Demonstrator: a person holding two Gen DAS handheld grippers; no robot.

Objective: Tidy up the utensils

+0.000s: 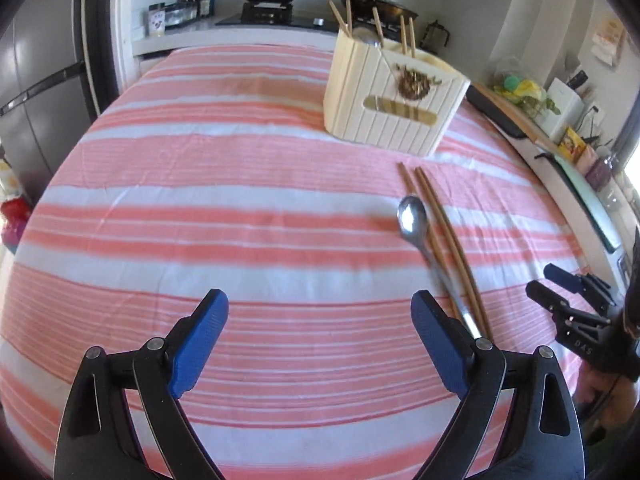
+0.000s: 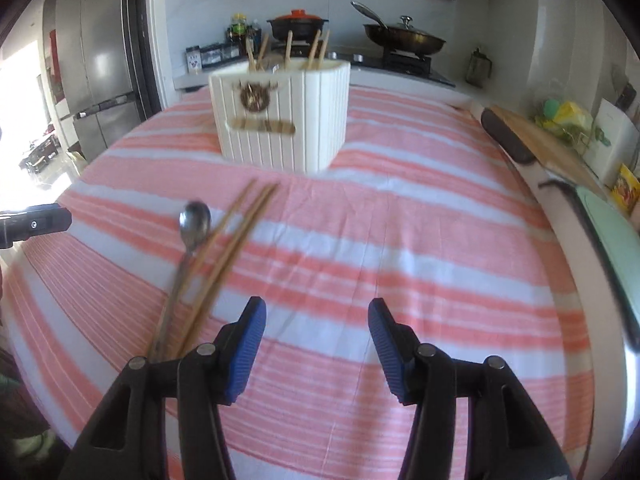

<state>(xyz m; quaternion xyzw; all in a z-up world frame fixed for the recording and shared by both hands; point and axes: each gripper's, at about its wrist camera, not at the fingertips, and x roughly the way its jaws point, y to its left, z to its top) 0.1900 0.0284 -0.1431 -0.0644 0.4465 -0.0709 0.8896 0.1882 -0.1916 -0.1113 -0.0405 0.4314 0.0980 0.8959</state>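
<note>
Both grippers (image 1: 320, 312) (image 2: 317, 316) gape, seemingly empty, above tablecloth (image 1: 200, 208).

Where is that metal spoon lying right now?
The spoon lies flat on the striped tablecloth, touching the pair of wooden chopsticks, nearer the camera than the white utensil holder. It shows right of centre in the left view, left of centre in the right.

Left hand-held gripper (image 1: 320, 344): blue pads wide apart, nothing between them, over the pink-and-white striped cloth (image 1: 200, 208). Metal spoon (image 1: 416, 224) lies beside a pair of wooden chopsticks (image 1: 444, 236), just right of the right pad. Cream utensil holder (image 1: 384, 100) upright beyond, chopsticks standing inside. Right hand-held gripper (image 1: 560, 292) at right edge.
</note>
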